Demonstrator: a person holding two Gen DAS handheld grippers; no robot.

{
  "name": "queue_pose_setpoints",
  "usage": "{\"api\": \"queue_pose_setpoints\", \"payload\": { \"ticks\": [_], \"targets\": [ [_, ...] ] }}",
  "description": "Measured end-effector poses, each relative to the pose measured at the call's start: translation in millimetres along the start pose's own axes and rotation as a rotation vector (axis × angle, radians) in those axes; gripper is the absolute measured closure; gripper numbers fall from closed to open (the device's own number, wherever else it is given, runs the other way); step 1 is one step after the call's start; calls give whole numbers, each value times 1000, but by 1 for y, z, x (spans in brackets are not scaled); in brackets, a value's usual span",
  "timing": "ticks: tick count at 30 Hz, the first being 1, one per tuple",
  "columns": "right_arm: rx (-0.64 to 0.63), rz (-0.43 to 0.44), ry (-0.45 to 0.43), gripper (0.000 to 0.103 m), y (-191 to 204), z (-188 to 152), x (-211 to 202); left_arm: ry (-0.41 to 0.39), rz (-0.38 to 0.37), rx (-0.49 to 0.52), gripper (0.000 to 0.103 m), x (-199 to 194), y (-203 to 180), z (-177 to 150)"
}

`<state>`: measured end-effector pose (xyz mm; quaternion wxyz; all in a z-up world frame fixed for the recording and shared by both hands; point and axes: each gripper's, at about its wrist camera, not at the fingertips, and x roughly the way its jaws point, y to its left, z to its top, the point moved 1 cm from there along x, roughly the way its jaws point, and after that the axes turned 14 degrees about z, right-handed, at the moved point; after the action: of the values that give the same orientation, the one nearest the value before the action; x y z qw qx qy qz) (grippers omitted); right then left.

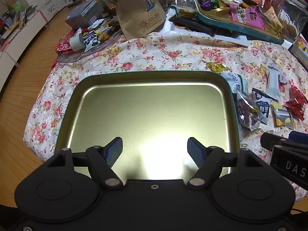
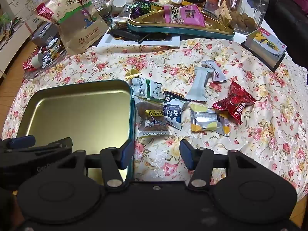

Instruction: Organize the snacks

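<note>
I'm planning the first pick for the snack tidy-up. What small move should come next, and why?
Probably ease the right gripper forward and down onto the clear walnut packet. Its jaws stand open and empty over bare cloth, that packet lies nearest, just beside the tin tray, and the tray holds nothing yet. The left gripper hangs open over the tray.

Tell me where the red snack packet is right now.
In the right wrist view, the red snack packet lies on the floral tablecloth, rightmost of the loose snacks, just right of the yellow-and-silver packet.
</note>
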<state>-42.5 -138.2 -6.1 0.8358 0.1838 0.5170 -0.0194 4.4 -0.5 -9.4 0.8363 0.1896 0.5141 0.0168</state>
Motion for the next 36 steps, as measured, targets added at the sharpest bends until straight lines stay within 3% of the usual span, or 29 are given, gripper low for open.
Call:
{"api": "queue_pose_setpoints", "payload": {
  "ticks": [36],
  "targets": [
    [11,1,15,47,-1,0,2,23,-9,11,27,4,-2,-3]
  ]
}}
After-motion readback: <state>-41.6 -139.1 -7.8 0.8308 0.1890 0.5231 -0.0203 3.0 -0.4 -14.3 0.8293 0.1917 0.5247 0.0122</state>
